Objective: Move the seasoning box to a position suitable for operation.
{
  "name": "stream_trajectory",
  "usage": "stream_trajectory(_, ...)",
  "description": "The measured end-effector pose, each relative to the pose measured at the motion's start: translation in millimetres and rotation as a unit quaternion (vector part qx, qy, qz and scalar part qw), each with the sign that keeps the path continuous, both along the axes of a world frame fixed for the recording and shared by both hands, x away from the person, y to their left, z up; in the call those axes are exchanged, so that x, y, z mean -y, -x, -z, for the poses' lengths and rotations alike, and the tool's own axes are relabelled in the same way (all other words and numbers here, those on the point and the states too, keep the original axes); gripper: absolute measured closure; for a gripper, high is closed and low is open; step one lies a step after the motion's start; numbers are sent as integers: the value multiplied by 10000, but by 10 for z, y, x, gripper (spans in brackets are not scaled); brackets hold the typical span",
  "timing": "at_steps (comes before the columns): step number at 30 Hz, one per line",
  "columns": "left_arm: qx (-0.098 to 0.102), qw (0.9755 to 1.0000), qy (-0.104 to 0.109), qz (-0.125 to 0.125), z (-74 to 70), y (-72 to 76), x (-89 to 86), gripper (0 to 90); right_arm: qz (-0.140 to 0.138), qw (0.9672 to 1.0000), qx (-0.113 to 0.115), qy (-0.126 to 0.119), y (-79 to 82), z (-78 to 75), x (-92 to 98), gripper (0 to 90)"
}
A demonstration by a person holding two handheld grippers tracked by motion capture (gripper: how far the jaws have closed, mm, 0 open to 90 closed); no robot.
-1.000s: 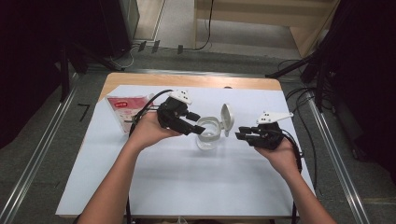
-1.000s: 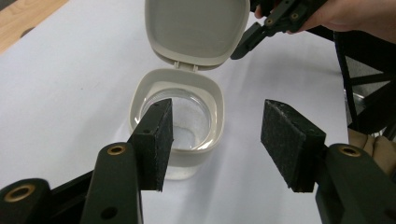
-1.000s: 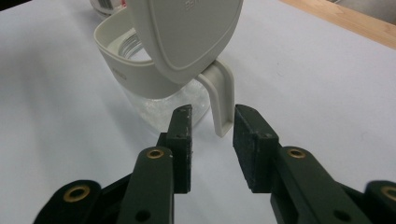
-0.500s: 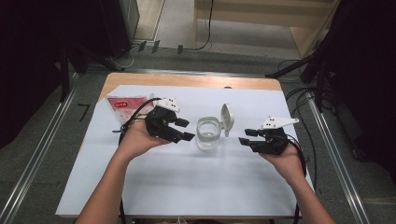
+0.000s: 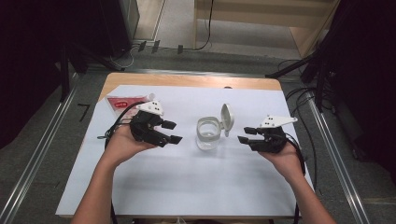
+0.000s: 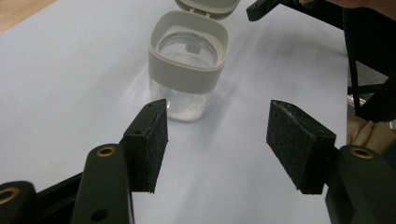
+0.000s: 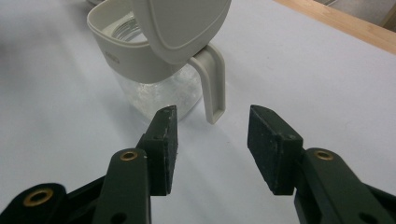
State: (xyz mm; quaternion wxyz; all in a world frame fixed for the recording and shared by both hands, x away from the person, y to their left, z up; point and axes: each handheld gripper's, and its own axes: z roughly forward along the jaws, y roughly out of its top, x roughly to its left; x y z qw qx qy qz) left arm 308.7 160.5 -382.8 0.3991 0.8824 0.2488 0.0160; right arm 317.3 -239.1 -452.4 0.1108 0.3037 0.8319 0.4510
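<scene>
— Where do we find the jar?

— The clear glass jar [image 5: 208, 134] stands upright near the middle of the white sheet [image 5: 187, 186] that covers the wooden table [image 5: 187, 80]. Its grey collar is square with rounded corners, and its flip lid [image 5: 226, 117] is swung up and open on the side toward the right gripper. From the right gripper view we also see a grey handle [image 7: 212, 88] hanging down from the collar.

— And our two grippers?

— The left gripper [image 5: 171, 132] sits in our left hand [image 5: 122, 145], jaws spread wide with nothing between them, near the jar but apart from it. The right gripper [image 5: 246, 135] is likewise parted and empty, pointing at the jar from the other side.

— Anything else on the sheet?

— A red-and-white packet [image 5: 122, 103] lies at the far left corner, behind the left gripper.
</scene>
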Motion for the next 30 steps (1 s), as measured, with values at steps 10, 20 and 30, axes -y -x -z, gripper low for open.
stream_trajectory(10,-45,9994,-22,-352,12,77,-341,391,60,9999,-95,13,-86,28,-18,492)
stream_trajectory(20,-59,9986,10,-534,-3,150,-714,400,33,9999,-90,41,-92,23,-44,492)
stream_trajectory(30,-112,9985,6,-539,61,98,-1022,409,18,9998,-157,-108,-104,24,-33,461)
